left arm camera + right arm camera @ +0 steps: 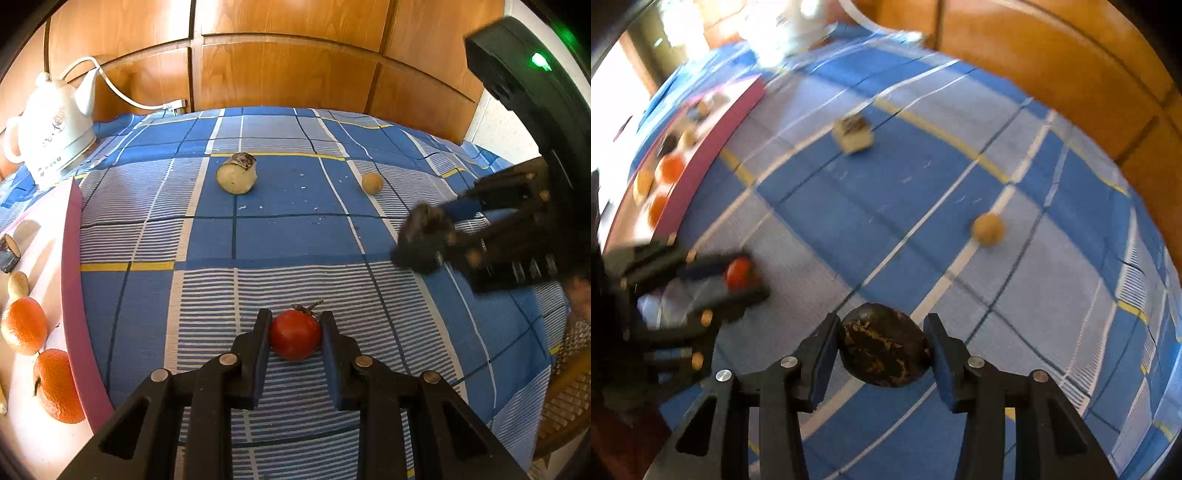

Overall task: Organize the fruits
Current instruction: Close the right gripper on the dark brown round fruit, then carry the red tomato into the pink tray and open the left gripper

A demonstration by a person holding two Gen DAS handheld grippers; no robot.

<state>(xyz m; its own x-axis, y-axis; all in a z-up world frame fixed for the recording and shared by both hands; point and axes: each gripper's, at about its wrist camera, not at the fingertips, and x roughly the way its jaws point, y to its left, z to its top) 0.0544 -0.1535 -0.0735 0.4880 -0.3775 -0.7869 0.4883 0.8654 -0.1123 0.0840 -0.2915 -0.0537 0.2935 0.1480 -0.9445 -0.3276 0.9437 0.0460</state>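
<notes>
With the left gripper [294,334] clamping the red fruit [294,339] and the right gripper [882,347] the dark fruit [884,350], carry both gently to the tray [74,280].

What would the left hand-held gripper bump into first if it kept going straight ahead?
The red fruit, already sitting between the left hand-held gripper fingers. Beyond it lies bare cloth, then probably the pale cut fruit, though depth is unclear.

Blue, white and yellow checked cloth [295,236] covers the whole surface. At its middle sits a pale cut root chunk with dark top [237,174]. Right of that chunk, a small tan round fruit [372,183]. Left of it, a pink-edged white tray [72,280]; beyond, a white ceramic kettle [51,129]. White crumbs just nearby.
</notes>
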